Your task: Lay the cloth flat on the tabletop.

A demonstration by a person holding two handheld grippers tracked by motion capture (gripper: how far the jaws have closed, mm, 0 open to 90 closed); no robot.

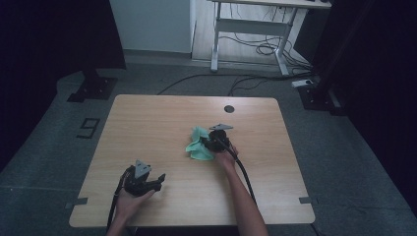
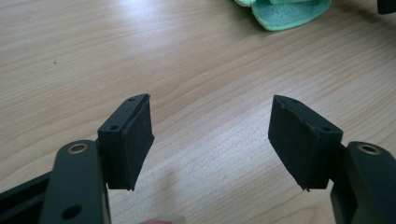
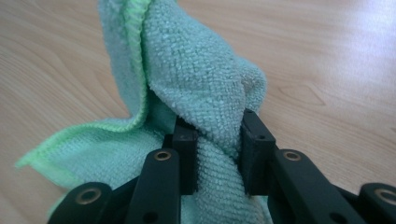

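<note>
A mint-green cloth (image 3: 201, 93) with a brighter green hem lies on a pale wood-grain table (image 1: 147, 128).

a light wooden table (image 1: 147, 128) on a grey floor (image 1: 44, 147) carries a crumpled green cloth (image 1: 198, 143) near its middle.

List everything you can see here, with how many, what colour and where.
cloth: one, mint green, crumpled at the table's middle, pinched in the right gripper
table: one, light wood, centre of the high view
grommet: one, dark, round, near the table's far edge
desk: one, white-framed, beyond the table, cables under it
right gripper: one, black, shut on the cloth
left gripper: one, black, jaws apart, over bare wood at near left
</note>
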